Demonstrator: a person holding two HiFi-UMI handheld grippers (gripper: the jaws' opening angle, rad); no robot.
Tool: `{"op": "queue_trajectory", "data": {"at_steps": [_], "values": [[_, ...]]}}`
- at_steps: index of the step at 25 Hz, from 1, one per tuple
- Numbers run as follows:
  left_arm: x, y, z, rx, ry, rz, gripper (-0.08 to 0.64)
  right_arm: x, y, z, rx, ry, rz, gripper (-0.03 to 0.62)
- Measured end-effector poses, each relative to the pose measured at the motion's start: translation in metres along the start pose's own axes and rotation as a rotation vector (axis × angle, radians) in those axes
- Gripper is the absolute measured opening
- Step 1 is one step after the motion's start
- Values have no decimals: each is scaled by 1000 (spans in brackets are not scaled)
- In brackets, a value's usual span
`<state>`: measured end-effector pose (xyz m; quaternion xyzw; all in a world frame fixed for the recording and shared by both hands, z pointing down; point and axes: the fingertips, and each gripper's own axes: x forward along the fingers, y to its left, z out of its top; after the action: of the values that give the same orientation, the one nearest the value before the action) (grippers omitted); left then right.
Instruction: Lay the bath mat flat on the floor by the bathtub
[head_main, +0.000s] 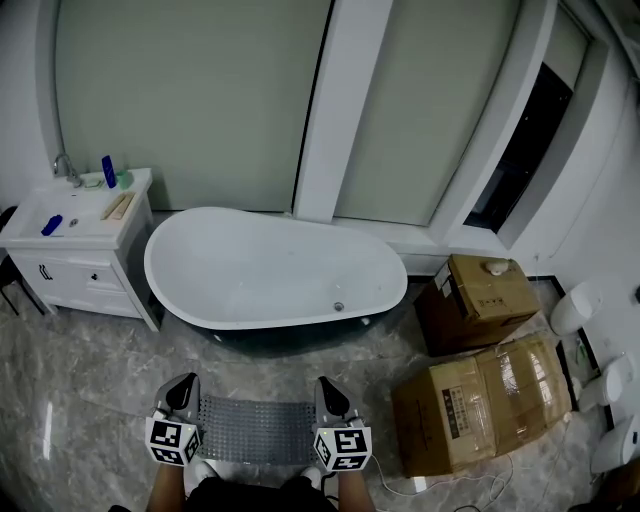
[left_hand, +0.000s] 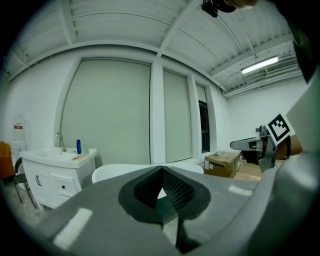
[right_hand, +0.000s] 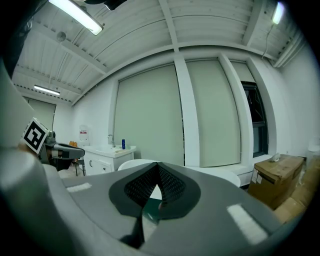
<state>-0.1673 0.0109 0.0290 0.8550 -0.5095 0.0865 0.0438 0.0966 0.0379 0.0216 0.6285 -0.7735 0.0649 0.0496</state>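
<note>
Grey bath mat (head_main: 255, 430) spans between my tools at six o'clock in the head view, with the left tool (head_main: 185, 390) and right tool (head_main: 328, 393) each pinched shut on a side edge and the bathtub (head_main: 270, 265) at twelve o'clock. I judge this the positioning step. Next, both ends must come down evenly onto the floor (head_main: 90, 380) beside the tub.

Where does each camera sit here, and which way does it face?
Head view: on the person's head, looking steeply down at the tub; shows left claw and right claw holding the mat.
Left gripper view: on the left claw, facing level at tub and vanity; shows its shut jaws, right claw at right edge.
Right gripper view: on the right claw, same facing; shut jaws, left claw at left edge.
Shared: tub, vanity.
</note>
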Motion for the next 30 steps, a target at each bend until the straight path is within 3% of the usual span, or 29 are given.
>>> {"op": "queue_trajectory", "data": {"at_steps": [6, 10, 19, 30], "values": [[9, -3, 22, 22, -27, -30, 3, 5, -9, 21, 28, -46, -1, 23], [12, 3, 36, 11, -63, -17, 3, 8, -18, 33, 35, -75, -4, 23], [18, 7, 62, 74, -67, -2, 3, 17, -4, 49, 15, -98, 49, 23], [26, 14, 64, 84, -70, 0, 3, 31, 0, 41, -21, -64, 71, 23]]}}
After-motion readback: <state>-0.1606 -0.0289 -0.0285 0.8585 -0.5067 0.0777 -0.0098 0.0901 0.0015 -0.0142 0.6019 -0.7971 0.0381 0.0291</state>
